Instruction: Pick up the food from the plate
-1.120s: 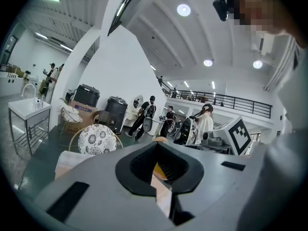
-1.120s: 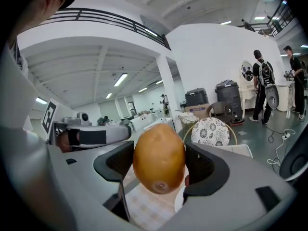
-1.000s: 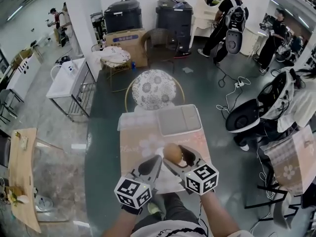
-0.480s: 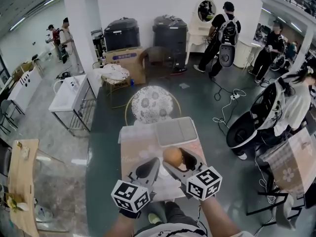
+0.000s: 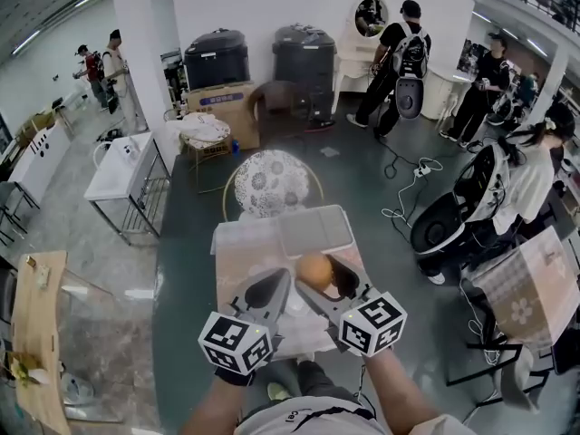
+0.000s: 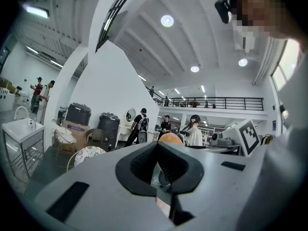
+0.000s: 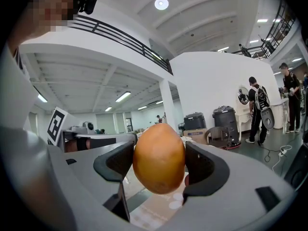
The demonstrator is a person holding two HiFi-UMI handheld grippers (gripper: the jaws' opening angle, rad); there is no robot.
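Head view: the pick looks basically done.

- **Left:** left gripper (image 5: 275,290) is over the near-left part of the counter (image 5: 237,259). Its fingers are pinched together with nothing between them. Left gripper view agrees: the tips meet and only the room shows beyond. My read is that it's idle.
- **Middle:** the food (image 5: 314,268), a round orange-brown lump, is up off the counter over its middle. As far as I can tell it isn't touching the cloth.
- **Right:** right gripper (image 5: 319,277) is carrying it. Right gripper view shows the fingers (image 7: 206,165) clamped on both flanks of the food. It is seated about mid-pad, with the lower part hanging below the pads. The grip looks square, no obvious tilt.

The white patch under both grippers at the counter's near end is probably the plate (image 5: 306,333). It is mostly covered, so I can't say whether anything else is on it. A grey tray (image 5: 314,230) sits at the counter's far end.

Pose: both grippers come in from the counter's near edge, angled into a V. Their tips converge over the counter's middle, the right one slightly further forward than the left.

Remaining, my judgement: nothing for the pick itself. A drop-off spot isn't given in the task line, so I won't guess.
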